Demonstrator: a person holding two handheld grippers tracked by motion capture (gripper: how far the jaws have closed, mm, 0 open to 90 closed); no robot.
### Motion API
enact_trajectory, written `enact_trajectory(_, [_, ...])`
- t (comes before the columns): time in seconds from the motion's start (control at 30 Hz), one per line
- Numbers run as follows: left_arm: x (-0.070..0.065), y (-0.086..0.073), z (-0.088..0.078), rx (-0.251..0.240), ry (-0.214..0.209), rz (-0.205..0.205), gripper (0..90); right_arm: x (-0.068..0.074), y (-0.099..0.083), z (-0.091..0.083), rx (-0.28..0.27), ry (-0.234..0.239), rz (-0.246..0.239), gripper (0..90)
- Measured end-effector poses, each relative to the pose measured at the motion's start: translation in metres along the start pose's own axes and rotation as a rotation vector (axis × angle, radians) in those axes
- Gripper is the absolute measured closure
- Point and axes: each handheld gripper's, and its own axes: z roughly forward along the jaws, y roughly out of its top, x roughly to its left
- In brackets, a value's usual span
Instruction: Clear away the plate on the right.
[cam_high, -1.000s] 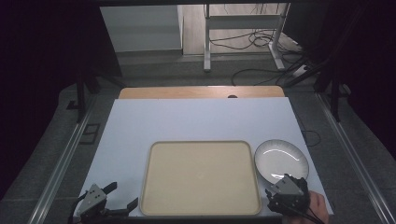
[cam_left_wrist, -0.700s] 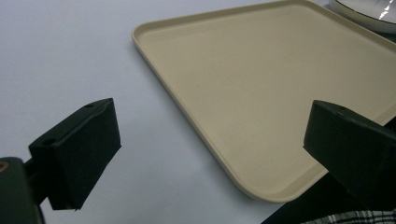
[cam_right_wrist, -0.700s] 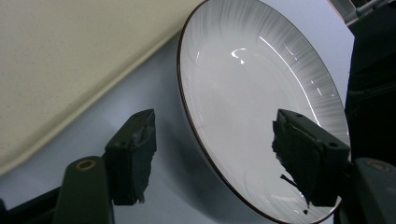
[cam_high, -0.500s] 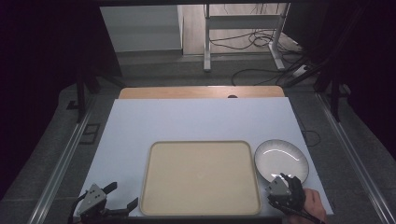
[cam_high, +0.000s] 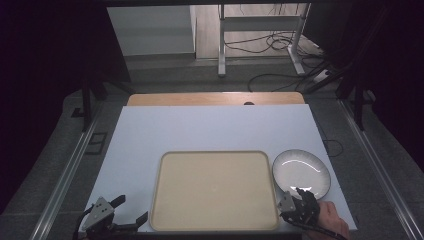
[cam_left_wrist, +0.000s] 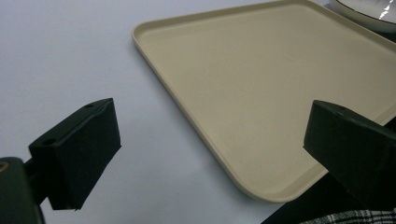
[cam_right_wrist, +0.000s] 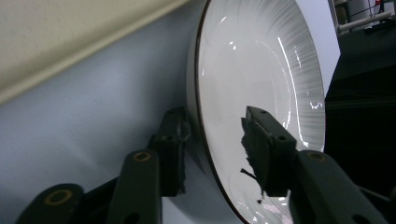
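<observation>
The plate (cam_high: 301, 172) sits just right of the tray (cam_high: 215, 192), and my right gripper (cam_right_wrist: 215, 144) has just been closing its jaws over the near rim, not yet pinching. Lifting is left; my left gripper (cam_left_wrist: 210, 154) waits wide open at the tray's near-left corner

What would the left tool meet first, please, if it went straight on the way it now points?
Probably the beige tray: the left tool points across its near corner, jaws wide open and nothing between them.

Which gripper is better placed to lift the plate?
Right. The right gripper already straddles the plate rim, jaws just closing around it. The left gripper sits open across the tray, away from the plate.
</observation>
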Motion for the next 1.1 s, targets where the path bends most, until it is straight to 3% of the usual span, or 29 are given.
enact_trajectory(0.1, [0.0,0.0,0.0,0.0,0.0,0.0,3.5,0.001,0.001,0.002,0.014,-0.003,-0.025,64.2])
enact_trajectory(0.3, [0.0,0.0,0.0,0.0,0.0,0.0,3.5,0.005,0.002,0.006,0.049,0.013,-0.093,80.1])
enact_trajectory(0.47, [0.0,0.0,0.0,-0.001,-0.001,0.0,3.5,0.014,0.005,0.006,0.078,-0.052,-0.205,82.1])
enact_trajectory(0.63, [0.0,0.0,0.0,-0.002,-0.002,0.0,3.5,0.015,0.005,0.003,0.071,-0.085,-0.237,81.7])
enact_trajectory(0.97, [0.0,0.0,0.0,-0.001,-0.002,0.0,3.5,0.017,0.007,-0.006,0.041,-0.134,-0.249,80.4])
enact_trajectory(1.1, [0.0,0.0,0.0,-0.001,-0.002,-0.001,3.5,0.017,0.01,-0.014,0.002,-0.172,-0.262,80.4])
